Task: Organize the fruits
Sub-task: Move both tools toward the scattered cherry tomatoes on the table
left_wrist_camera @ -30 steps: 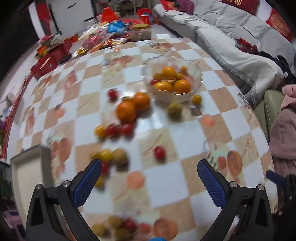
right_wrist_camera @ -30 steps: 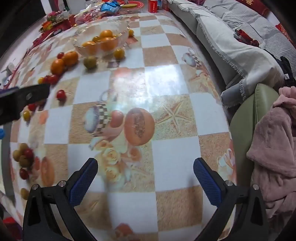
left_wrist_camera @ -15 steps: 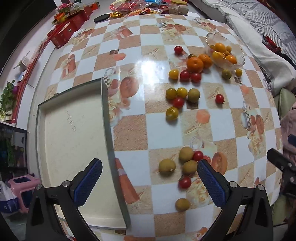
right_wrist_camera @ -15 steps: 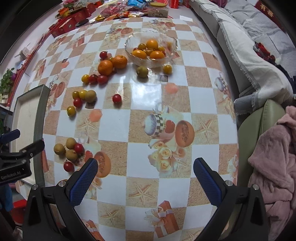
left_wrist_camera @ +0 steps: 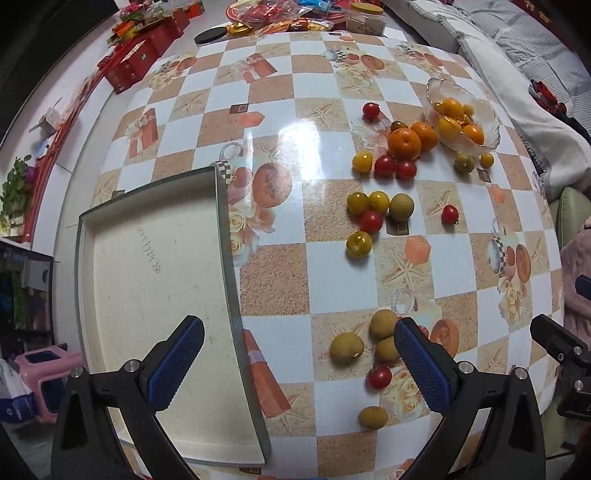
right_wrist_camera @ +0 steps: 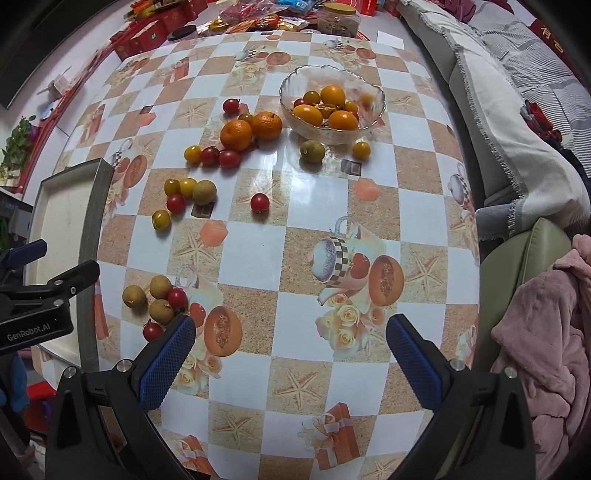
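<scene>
Loose fruit lies on a checkered table. Two oranges [right_wrist_camera: 236, 134] sit beside a glass bowl [right_wrist_camera: 369, 122] that holds more orange fruit. Red and yellow cherry tomatoes [right_wrist_camera: 176, 203] and tan longans [right_wrist_camera: 160, 311] lie in several clusters. An empty cream tray [left_wrist_camera: 155, 280] with a grey rim stands at the table's left. My left gripper [left_wrist_camera: 299, 365] is open and empty, high above the tray's right edge and the near longans [left_wrist_camera: 346, 344]. My right gripper [right_wrist_camera: 291, 354] is open and empty above the table's near side.
Red gift boxes [left_wrist_camera: 136, 61], snack packets and a jar [right_wrist_camera: 339, 18] crowd the table's far end. A grey-covered sofa [right_wrist_camera: 517, 92] and a pink blanket [right_wrist_camera: 546, 332] lie to the right. A pink stool [left_wrist_camera: 44, 369] stands below the tray's left.
Both grippers have pulled back and risen from close over the table. The left view swung left, bringing the tray into sight; the views have since steadied.
</scene>
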The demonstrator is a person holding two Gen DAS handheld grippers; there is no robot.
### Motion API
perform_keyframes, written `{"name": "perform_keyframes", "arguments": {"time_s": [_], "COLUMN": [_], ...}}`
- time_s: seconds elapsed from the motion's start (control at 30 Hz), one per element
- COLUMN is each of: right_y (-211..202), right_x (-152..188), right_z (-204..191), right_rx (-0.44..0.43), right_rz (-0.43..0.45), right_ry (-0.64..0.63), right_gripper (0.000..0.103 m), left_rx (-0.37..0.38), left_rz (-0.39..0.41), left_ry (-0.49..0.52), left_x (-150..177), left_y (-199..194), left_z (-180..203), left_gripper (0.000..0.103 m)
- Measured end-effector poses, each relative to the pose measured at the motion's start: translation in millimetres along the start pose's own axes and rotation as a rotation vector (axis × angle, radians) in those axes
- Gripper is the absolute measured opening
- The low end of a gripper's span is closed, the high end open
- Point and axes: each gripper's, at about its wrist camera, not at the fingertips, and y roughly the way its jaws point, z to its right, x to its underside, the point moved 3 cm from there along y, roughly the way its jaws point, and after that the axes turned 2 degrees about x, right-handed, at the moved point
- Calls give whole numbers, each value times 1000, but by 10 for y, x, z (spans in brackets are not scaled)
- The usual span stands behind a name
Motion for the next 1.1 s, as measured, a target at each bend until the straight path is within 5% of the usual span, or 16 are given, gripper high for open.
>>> {"name": "perform_keyframes", "arguments": {"time_s": [1.1], "right_y": [197], "right_x": [-290], "right_z": [-39], "right_rx": [-52], "right_rz": [-32], "right_ry": [-6], "right_gripper": [103], "left_rx": [-13], "left_rz": [-34], "left_ry": [51], "left_x": [-145], "left_y": [200], "left_z": [208], "left_gripper": [103]}}
